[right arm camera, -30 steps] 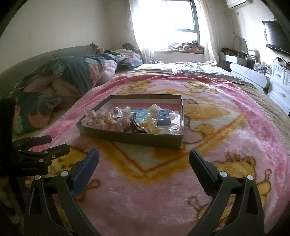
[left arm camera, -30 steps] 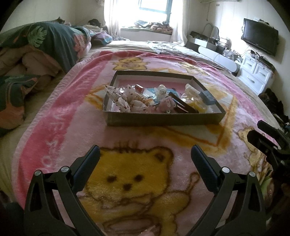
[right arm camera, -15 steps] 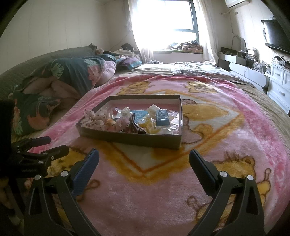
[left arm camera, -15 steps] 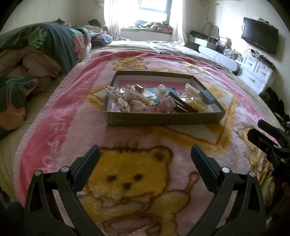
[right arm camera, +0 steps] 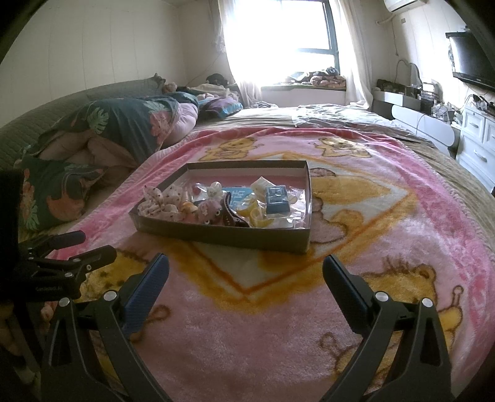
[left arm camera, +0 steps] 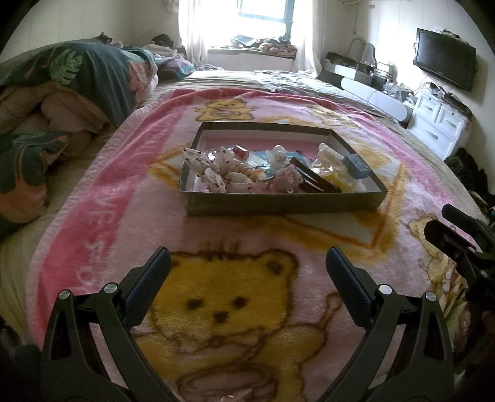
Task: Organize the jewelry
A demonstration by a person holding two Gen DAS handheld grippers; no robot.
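A shallow dark cardboard tray [left arm camera: 278, 205] sits on the pink bear blanket, also in the right wrist view [right arm camera: 222, 235]. It holds several hair accessories and trinkets: white spotted bows [left arm camera: 210, 173], a pink fuzzy clip [left arm camera: 286, 181], a dark claw clip [right arm camera: 229, 213], a small blue box [right arm camera: 277, 199]. My left gripper [left arm camera: 247, 272] is open and empty, short of the tray's near wall. My right gripper [right arm camera: 246, 275] is open and empty, near the tray's front right. Each gripper shows at the edge of the other's view.
The pink blanket [right arm camera: 386, 216] covers the bed. A heap of quilts and pillows [left arm camera: 62, 92] lies to the left. A white dresser [left arm camera: 439, 123] and a wall TV [left arm camera: 444, 54] stand at the right. A window [right arm camera: 287, 27] is at the back.
Both grippers have drifted slightly toward the tray. Their jaws stay open. Nothing in the tray has moved.
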